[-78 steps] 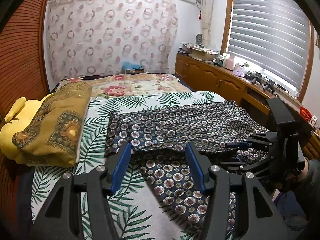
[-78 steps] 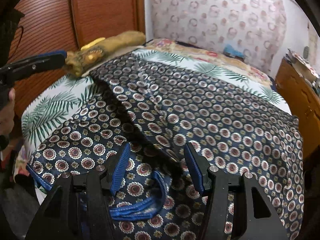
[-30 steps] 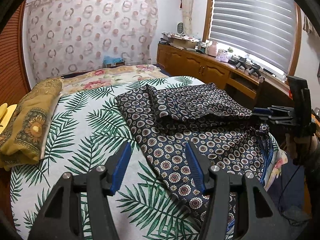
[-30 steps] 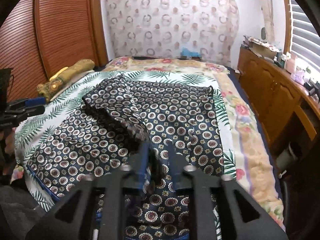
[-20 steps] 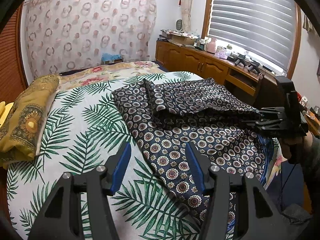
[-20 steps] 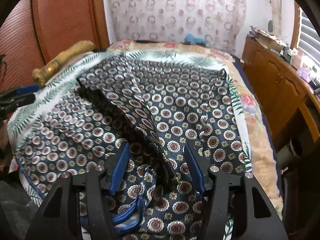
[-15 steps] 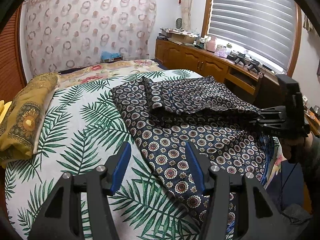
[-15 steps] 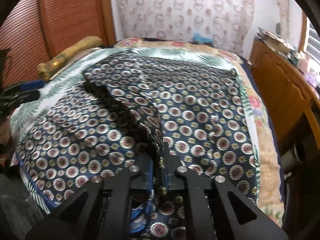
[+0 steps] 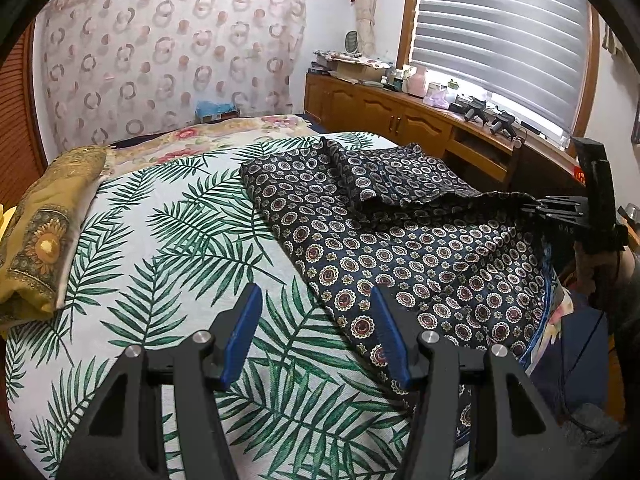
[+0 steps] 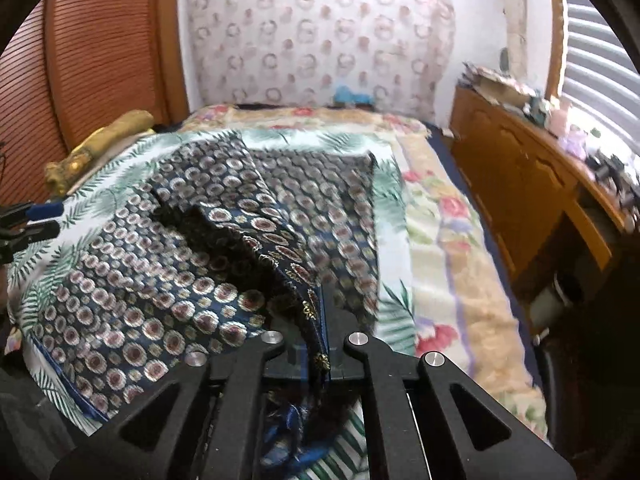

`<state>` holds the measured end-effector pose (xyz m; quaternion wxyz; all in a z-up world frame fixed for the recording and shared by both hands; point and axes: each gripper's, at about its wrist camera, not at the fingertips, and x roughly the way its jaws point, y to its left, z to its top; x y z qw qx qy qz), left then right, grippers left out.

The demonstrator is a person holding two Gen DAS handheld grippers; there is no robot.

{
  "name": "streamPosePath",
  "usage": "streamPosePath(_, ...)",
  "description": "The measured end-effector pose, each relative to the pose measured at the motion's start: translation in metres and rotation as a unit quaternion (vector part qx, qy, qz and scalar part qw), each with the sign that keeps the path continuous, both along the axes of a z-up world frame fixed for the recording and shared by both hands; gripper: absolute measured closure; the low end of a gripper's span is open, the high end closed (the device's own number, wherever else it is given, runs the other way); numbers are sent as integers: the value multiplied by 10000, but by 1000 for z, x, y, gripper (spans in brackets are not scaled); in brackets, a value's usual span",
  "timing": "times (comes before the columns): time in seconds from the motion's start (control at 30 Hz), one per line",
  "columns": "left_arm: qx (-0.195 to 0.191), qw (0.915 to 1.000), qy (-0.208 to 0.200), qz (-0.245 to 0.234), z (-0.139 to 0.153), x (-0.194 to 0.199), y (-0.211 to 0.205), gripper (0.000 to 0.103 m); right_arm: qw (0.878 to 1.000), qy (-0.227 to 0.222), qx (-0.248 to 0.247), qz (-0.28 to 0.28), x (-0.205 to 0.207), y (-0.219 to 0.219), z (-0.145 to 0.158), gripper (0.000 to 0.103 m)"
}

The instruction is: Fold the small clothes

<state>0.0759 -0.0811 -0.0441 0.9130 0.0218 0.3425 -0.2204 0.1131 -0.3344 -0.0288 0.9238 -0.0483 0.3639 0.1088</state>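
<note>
Across the palm-leaf bedspread (image 9: 168,240) lies the dark patterned garment (image 9: 400,240), spread over the bed's right half with one layer folded over itself. At its near edge my right gripper (image 10: 320,344) is clamped tight on a raised fold of the cloth. My left gripper (image 9: 316,332) hangs half-open over bare bedspread, empty.

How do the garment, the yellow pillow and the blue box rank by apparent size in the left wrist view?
1. garment
2. yellow pillow
3. blue box; it lies farthest from the camera, so its true size is unsure.
</note>
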Motion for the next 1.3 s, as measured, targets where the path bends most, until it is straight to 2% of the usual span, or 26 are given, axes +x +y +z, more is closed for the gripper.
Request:
streamPosePath(0.13,24,10000,16,-9,0,0,-2,48,9998,-46,-184,-62,-8,2,3,86)
streamPosePath(0.2,19,10000,25,-6,-1,1,-2,48,9997,-148,-210,-16,-13,4,11,61)
streamPosePath(0.23,17,10000,24,-7,-2,0,-1,48,9995,-215,-219,22,-14,8,15,58)
streamPosePath(0.37,16,10000,31,-20,-2,0,-2,48,9984,-402,-283,296,-9,29,31,50)
streamPosePath(0.47,17,10000,35,-29,-3,-2,-3,48,9967,-329,-378,640,7,53,32,50)
streamPosePath(0.63,17,10000,36,-33,-5,-2,-3,48,9906,105,-566,1240,49,97,13,50)
streamPosePath(0.8,11,10000,51,-41,-4,-2,-2,48,9821,510,-825,1618,77,130,-11,50)
streamPosePath(0.87,2,10000,63,-38,-5,-3,-2,48,9785,616,-1063,1659,84,137,-21,50)
streamPosePath(0.93,-9,10000,67,-31,-6,-4,-1,48,9753,673,-1238,1702,90,140,-28,56)
streamPosePath(0.97,-18,10000,69,-27,-6,-4,0,48,9750,643,-1227,1736,92,140,-28,65)
streamPosePath(1.0,-24,10000,71,-24,-7,-4,1,48,9742,632,-1258,1765,94,139,-28,81)
streamPosePath(1.07,-35,10000,69,-22,-7,-4,2,48,9737,612,-1327,1745,97,138,-27,97)
streamPosePath(1.17,-31,10000,62,-23,-6,-4,2,48,9780,413,-1390,1499,101,129,-18,101)
streamPosePath(1.3,-39,10000,65,-22,-7,-4,3,48,9893,213,-1136,891,117,98,1,101)
